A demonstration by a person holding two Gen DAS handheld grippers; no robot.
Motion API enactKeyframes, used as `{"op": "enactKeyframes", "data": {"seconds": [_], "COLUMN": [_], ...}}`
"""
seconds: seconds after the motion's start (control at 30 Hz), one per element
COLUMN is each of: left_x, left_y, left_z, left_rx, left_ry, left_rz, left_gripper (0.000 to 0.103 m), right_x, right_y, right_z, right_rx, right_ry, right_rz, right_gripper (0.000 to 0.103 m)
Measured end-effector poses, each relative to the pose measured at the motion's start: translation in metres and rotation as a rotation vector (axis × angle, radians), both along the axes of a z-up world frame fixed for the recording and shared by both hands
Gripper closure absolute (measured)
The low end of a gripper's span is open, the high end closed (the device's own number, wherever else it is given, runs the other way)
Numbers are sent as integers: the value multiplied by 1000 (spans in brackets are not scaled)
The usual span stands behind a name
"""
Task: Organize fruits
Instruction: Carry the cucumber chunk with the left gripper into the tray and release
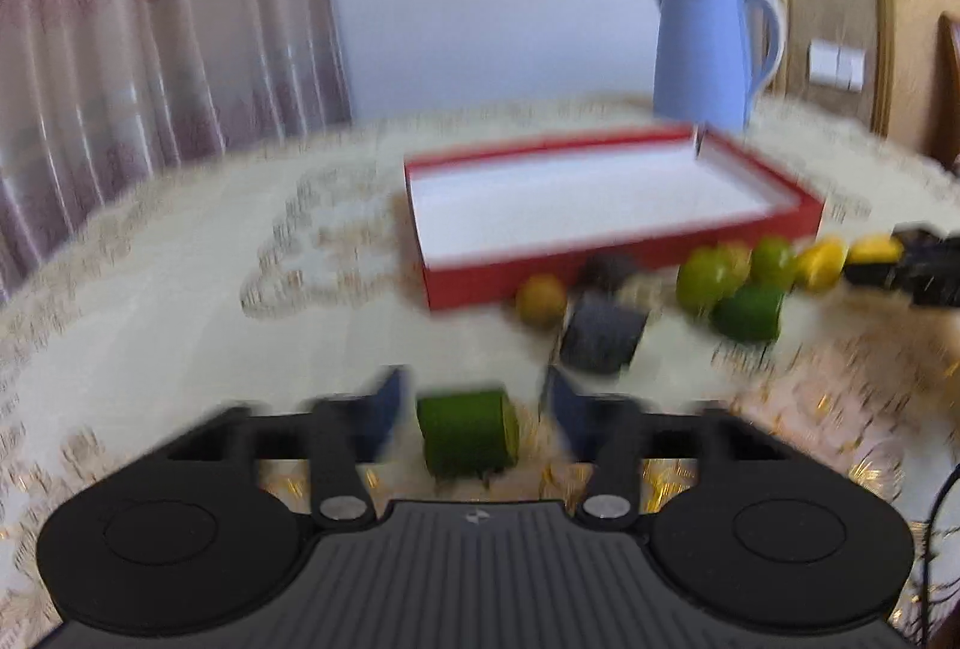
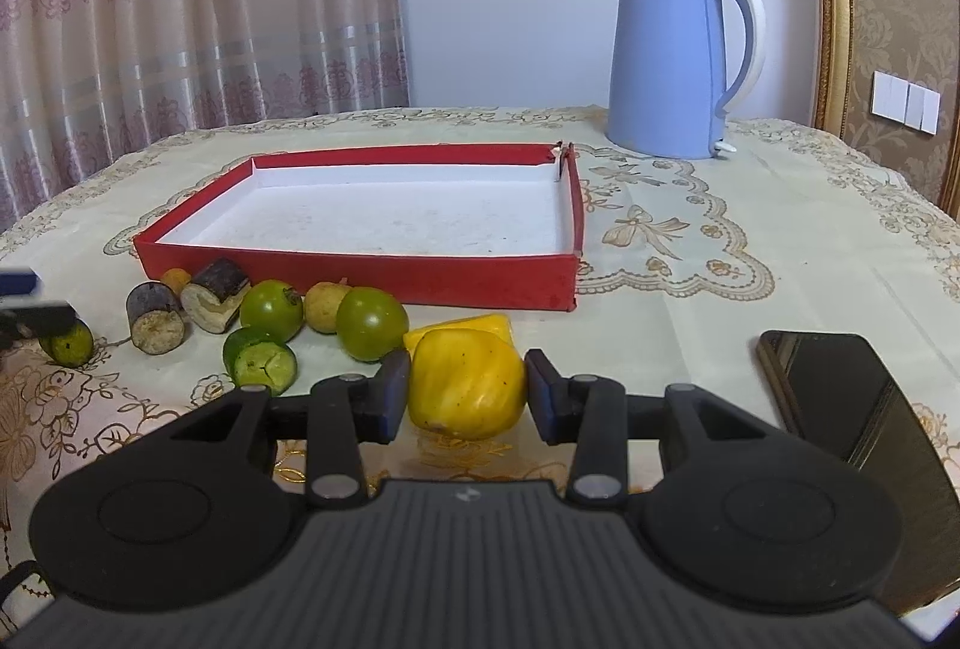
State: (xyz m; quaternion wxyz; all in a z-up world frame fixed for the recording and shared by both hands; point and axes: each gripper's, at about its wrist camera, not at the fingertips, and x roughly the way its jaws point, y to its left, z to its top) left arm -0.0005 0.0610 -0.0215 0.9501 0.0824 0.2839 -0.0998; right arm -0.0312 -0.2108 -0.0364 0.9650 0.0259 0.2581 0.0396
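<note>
A red tray [image 2: 360,277] with a bare white floor lies mid-table; it also shows in the left wrist view [image 1: 630,259]. In front of it lie green round fruits [image 2: 372,322], small yellow fruits [image 2: 326,305], dark cut stalk pieces [image 2: 156,316] and a cut green piece [image 2: 261,359]. My right gripper [image 2: 468,397] has both pads touching a yellow fruit [image 2: 465,388] on the cloth. My left gripper [image 1: 471,409] is open around a cut green piece [image 1: 468,436], with gaps on both sides; that view is blurred.
A blue kettle [image 2: 684,60] stands behind the tray at the back right. A black phone [image 2: 852,409] lies on the cloth right of my right gripper. A patterned tablecloth [image 2: 720,259] covers the table. Curtains hang behind.
</note>
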Motion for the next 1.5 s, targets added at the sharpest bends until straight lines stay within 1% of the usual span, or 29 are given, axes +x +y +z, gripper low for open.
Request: {"op": "enactKeyframes", "data": {"seconds": [0.03, 0.07, 0.13, 0.23, 0.37, 0.47, 0.6, 0.67, 0.77, 0.8, 0.87, 0.93, 1.0, 1.03, 1.1, 1.13, 1.17, 1.27, 1.3, 1.33, 1.37, 1.5], "left_x": [3, 3, 1, -5, -5, 3, 38, 64, 114, 131, 158, 177, 191, 193, 186, 178, 168, 123, 112, 98, 87, 47], "left_y": [0, 2, 7, 7, 3, -8, -29, -42, -60, -68, -81, -91, -93, -92, -84, -78, -72, -47, -40, -31, -24, -3], "left_z": [-4, -5, -1, 9, 31, 48, 68, 71, 67, 63, 54, 46, 38, 37, 38, 41, 44, 54, 55, 54, 53, 38], "left_rx": [9, -9, -42, -30, -44, -38, -52, -43, -61, -57, -23, -3, -1, -11, -36, -41, -43, -39, -37, -47, -59, -89], "left_ry": [8, 13, 16, -36, -87, -126, -149, -134, -63, -42, -22, -1, 61, 82, 77, 59, 29, -71, -84, -98, -104, -123], "left_rz": [16, 14, 14, 14, -18, -34, -67, -73, -70, -56, -27, -18, -11, 2, 37, 68, 108, 231, 263, 307, 341, 449], "left_gripper": [71, 73, 74, 74, 74, 74, 74, 73, 74, 74, 73, 73, 72, 70, 48, 28, 18, 12, 11, 6, 4, 4], "right_x": [0, -1, -1, -2, -3, -3, -2, -2, -3, -4, -3, -2, -2, -2, -1, -1, 0, 2, 3, 6, 7, 11], "right_y": [1, 1, 1, 0, 1, 2, 1, 0, -2, -3, -5, -7, -9, -9, -11, -11, -12, -12, -12, -12, -11, -2], "right_z": [1, 1, 3, 7, 13, 17, 17, 17, 16, 15, 14, 14, 15, 15, 16, 15, 15, 12, 11, 10, 10, 14], "right_rx": [0, -1, -3, 6, 19, 27, 43, 47, 55, 57, 61, 66, 68, 68, 71, 73, 75, 91, 99, 107, 114, 112], "right_ry": [-1, -3, -8, -24, -43, -57, -63, -64, -64, -62, -59, -56, -57, -60, -63, -65, -65, -60, -56, -54, -54, -73], "right_rz": [-1, -3, -3, -5, 9, 19, 22, 21, 17, 16, 13, 10, 10, 12, 14, 15, 17, 22, 25, 28, 31, 53], "right_gripper": [64, 64, 64, 64, 64, 64, 64, 64, 64, 64, 64, 64, 64, 64, 64, 64, 64, 64, 64, 64, 64, 64]}}
